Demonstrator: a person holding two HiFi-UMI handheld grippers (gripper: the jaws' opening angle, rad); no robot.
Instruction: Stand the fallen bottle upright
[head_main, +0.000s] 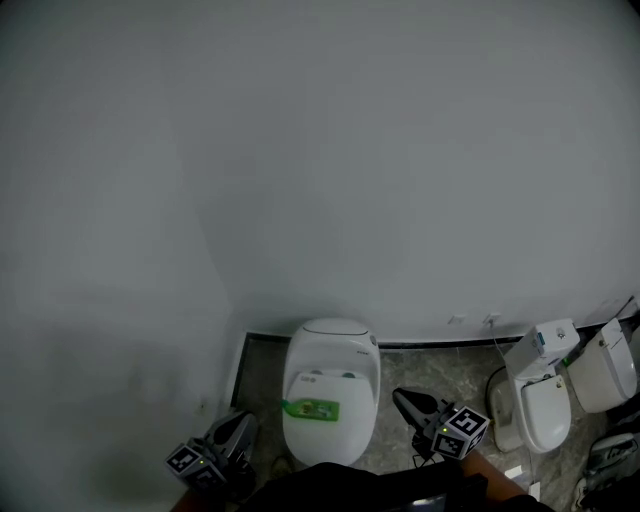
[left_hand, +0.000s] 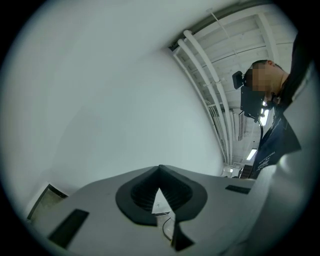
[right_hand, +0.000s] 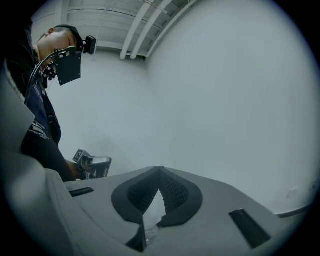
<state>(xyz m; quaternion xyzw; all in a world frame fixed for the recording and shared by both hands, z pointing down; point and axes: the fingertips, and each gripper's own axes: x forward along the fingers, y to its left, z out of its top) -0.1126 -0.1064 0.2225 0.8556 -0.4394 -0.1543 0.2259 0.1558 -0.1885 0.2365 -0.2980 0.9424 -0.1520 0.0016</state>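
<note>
A green bottle (head_main: 310, 408) lies on its side on the closed lid of a white toilet (head_main: 332, 350), low in the head view. My left gripper (head_main: 243, 420) hangs left of the toilet, apart from the bottle, with its jaws shut and nothing in them. My right gripper (head_main: 401, 398) is on the toilet's right side, also apart from the bottle, shut and empty. In the left gripper view the left gripper (left_hand: 160, 168) faces only bare wall. The right gripper view shows the right gripper (right_hand: 160, 169) before the wall, with the left gripper (right_hand: 93, 165) beyond it. The bottle appears in neither gripper view.
A plain white wall (head_main: 320, 150) fills most of the head view. Two more white toilets (head_main: 545, 400) (head_main: 603, 368) stand at the right on a grey stone floor (head_main: 420, 365). White pipes (left_hand: 205, 65) run under the ceiling. The person (left_hand: 272, 135) stands behind the grippers.
</note>
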